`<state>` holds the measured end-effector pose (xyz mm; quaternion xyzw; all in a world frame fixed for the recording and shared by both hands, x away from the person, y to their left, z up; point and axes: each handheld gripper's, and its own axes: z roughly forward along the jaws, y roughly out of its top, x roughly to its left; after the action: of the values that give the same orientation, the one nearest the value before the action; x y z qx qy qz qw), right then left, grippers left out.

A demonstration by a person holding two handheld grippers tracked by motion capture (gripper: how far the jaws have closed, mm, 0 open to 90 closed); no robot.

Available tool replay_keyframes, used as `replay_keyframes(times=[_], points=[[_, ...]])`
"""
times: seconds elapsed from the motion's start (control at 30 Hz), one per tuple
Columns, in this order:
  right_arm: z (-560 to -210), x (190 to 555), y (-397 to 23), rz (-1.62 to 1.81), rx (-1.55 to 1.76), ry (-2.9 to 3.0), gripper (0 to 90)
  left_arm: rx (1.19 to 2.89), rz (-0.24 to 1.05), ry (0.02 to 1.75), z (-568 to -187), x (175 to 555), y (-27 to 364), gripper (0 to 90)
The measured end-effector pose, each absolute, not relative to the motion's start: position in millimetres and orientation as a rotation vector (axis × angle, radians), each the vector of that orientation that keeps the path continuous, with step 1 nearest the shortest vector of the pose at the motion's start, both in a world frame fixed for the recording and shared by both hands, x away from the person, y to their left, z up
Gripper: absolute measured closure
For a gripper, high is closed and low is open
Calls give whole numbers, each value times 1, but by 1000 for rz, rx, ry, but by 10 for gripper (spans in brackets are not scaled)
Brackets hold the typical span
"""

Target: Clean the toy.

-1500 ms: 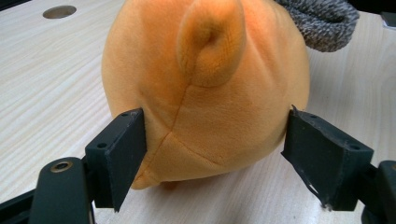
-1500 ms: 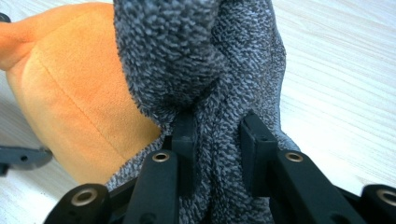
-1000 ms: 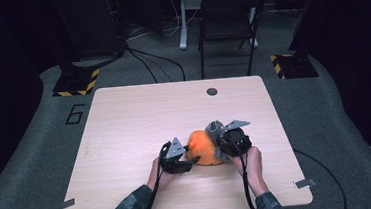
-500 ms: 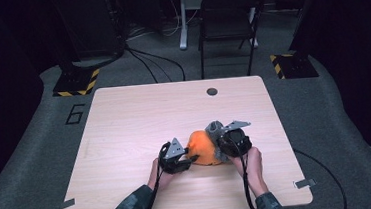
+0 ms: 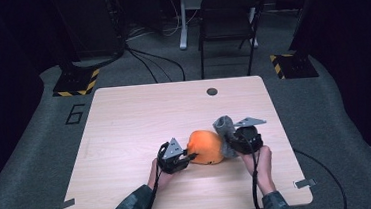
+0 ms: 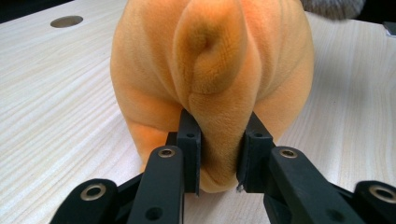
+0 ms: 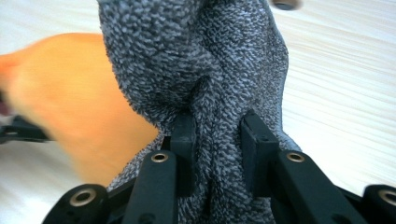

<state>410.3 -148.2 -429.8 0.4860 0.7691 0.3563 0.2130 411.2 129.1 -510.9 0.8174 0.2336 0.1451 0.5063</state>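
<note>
Table (image 5: 126,139): light wood, with a round cable hole (image 5: 212,91) at its far edge as the landmark. Everything in play sits well nearer the person than that hole, right of centre.

Orange plush toy (image 5: 205,146): lies on the table on the near side of the hole, slightly left of it in the high view. A grey knitted sock (image 5: 224,127) runs off the toy's right side, touching or partly over it (can't tell how far it is pulled on).

Left gripper (image 5: 185,158): at the toy's left end. Jaws have just been closing and now pinch a fold of orange plush (image 6: 215,93) between the pads; the fabric bulges above them.

Right gripper (image 5: 232,140): on the toy's right, nearer the table's right edge than the hole is. Jaws clamped on a bunched ridge of the sock (image 7: 210,70), knit squeezed between both pads; the orange toy (image 7: 70,93) is blurred behind it.

Step in hand, as I read it: working the sock along or off the toy, one tong anchoring each piece.

To do it well:
- Left holds firm and still as the anchor; its bite is a shallow fold, which could slip.
- Right pulls straight along the toy's axis, low over the table, slowly.
- Watch the knit stretch (regrip deeper if it thins out).
</note>
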Motion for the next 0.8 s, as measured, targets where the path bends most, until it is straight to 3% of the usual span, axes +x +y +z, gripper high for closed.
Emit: replay_keyframes(times=[0.2,0.43,0.8], points=[[-444,417,-187,885,1502,2055,695,1938,373,540,-510,409,130,761],[-452,420,-198,864,1555,2040,694,1863,396,512,-501,408,129,782],[-446,418,-208,883,1577,2011,694,1747,214,678,-467,403,137,779]])
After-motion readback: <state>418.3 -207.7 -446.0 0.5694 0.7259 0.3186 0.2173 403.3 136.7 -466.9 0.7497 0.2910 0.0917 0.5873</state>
